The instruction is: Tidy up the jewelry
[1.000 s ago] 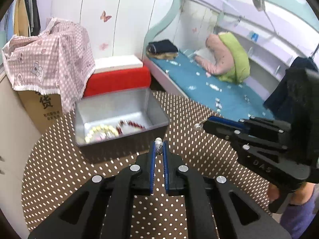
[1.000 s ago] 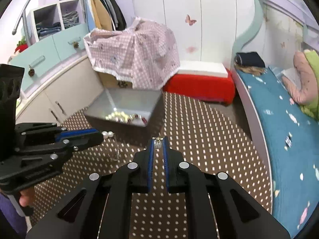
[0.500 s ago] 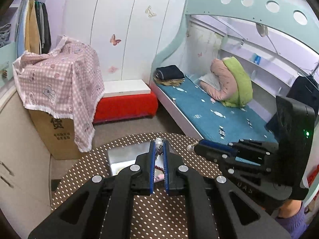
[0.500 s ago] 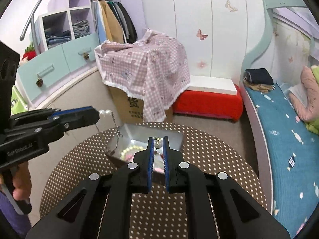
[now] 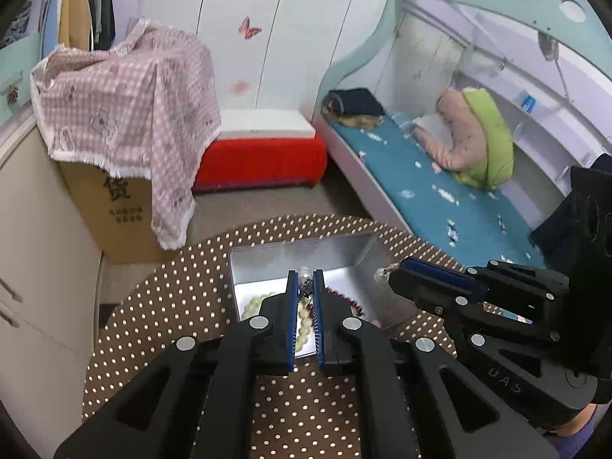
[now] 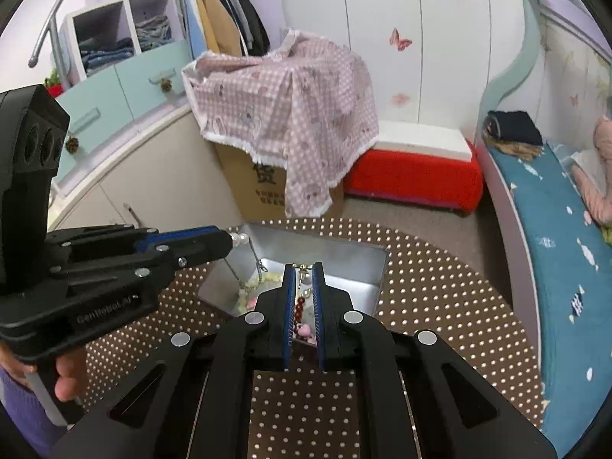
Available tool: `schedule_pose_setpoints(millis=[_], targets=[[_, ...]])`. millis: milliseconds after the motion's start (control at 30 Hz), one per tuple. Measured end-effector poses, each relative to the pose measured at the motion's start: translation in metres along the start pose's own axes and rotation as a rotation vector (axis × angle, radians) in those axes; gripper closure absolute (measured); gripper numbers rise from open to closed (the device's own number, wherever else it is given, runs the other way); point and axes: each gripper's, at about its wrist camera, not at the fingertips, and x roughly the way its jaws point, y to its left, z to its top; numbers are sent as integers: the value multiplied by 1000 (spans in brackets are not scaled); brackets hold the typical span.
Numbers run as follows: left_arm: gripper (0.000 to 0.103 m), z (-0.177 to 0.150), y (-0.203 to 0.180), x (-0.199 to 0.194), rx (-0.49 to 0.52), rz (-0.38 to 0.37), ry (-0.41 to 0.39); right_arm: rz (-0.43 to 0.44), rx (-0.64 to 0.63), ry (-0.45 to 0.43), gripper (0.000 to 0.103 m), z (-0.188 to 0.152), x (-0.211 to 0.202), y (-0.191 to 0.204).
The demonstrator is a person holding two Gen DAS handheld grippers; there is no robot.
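While both tongs hang over the tin, each is clenched on one end of a necklace.

Left tongs [image 5: 305,276] pinch a pearl end at their tips; right tongs [image 6: 304,267] pinch the clasp end. The necklace [image 6: 255,259] chain sags between them, down into the metal tin [image 5: 267,258] just beyond the tips. Pale beads [image 5: 257,302] and dark red beads [image 5: 344,298] lie in the tin, on the dotted table [image 6: 440,306].
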Motion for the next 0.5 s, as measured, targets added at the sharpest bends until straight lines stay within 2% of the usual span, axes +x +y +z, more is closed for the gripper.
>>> schedule_pose_setpoints(millis=[200,267,333,500], targets=[[96,-5,1,8,0,19,19,-2,14,28,94,-7,15,-3],[89,-6,2,7,-7,19,18,-3,17,29,94,-9,15,-3],[71,-6,2,5,-10,32,7,-3,20,29,94,-9,15,-4],[68,-8,1,-2,-12,36,-8,-6,28,20,91,-9,12,-4]])
